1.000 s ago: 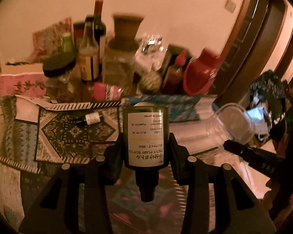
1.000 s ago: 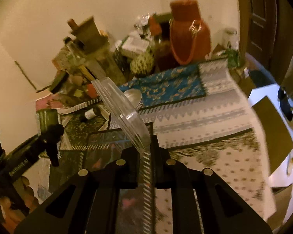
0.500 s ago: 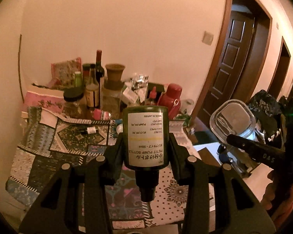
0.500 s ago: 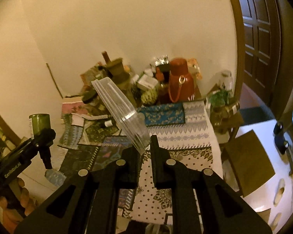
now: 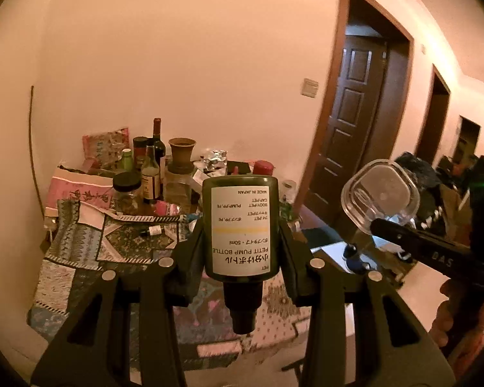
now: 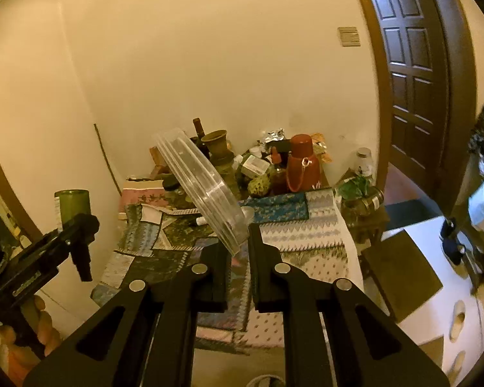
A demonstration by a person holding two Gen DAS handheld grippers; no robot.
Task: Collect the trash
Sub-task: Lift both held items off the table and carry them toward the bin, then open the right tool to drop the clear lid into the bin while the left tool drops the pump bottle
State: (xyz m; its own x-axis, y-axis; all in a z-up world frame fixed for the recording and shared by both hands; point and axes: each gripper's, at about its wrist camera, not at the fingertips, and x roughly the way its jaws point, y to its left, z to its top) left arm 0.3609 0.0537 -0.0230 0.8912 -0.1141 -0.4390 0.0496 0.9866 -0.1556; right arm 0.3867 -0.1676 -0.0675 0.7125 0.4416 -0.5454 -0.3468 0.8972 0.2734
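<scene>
Dim hallway room, cluttered table (image 5: 67, 277) against far wall. Nearest: left gripper (image 5: 242, 251) clamped on green pump bottle (image 5: 240, 229), held upside down, long axis upright, nozzle toward camera. Right gripper (image 6: 240, 242) pinched nearly shut on rim of clear plastic lid (image 6: 200, 183), edge-on, long axis tilted up and left. Both pieces off the table, carried above it. Judged partway: two items collected, not yet binned; small vial (image 5: 153, 230) and other clutter left on patterned cloth (image 6: 284, 209).
</scene>
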